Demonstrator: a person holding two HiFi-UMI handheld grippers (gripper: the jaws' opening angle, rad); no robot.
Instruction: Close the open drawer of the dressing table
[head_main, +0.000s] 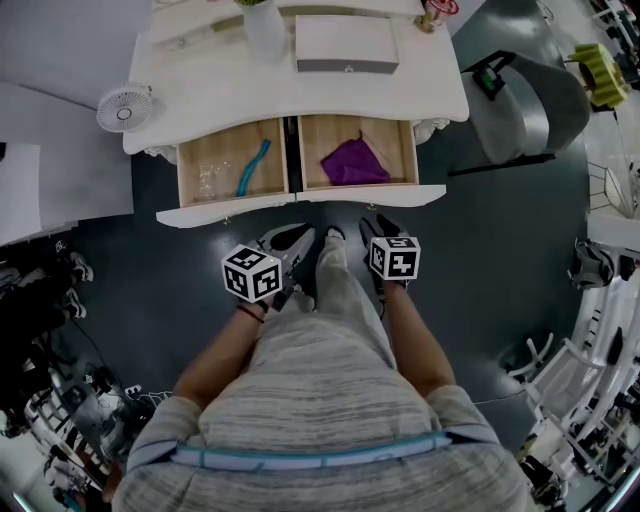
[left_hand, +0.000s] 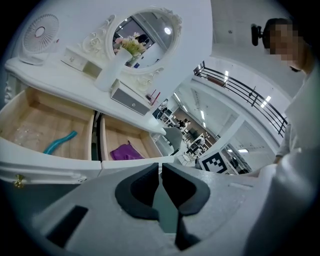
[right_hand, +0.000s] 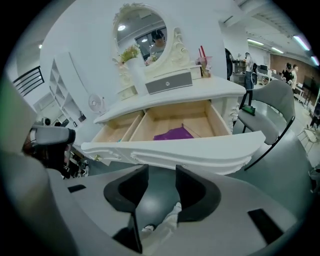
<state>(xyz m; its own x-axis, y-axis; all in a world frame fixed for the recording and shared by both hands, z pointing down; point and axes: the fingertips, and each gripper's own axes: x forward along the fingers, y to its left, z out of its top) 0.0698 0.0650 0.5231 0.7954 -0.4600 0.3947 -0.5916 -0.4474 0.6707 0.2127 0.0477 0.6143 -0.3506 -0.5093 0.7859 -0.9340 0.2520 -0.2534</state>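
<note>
Gaping drawers (head_main: 370, 194) beyond fingers (right_hand: 196, 192) (untouched)

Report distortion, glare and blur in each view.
Head view: barrel distortion bows the dressing table, whose white top is nearly washed out. Left gripper view: dark round vignette at the corners, and the railing bends. Right gripper view: the drawer front curves, and the ceiling lights flare.

Light: bright, even indoor light; the white dressing table (head_main: 230, 95) almost washes out in the head view.
Sources: ceiling strip lamps (right_hand: 301, 42), seen in the right gripper view.
Shadows: faint and soft; dull sheen on the dark floor (head_main: 500, 230).
Distortion: strong fisheye bend, with black corners in both gripper views.
Focus: nearest foreground soft.
</note>
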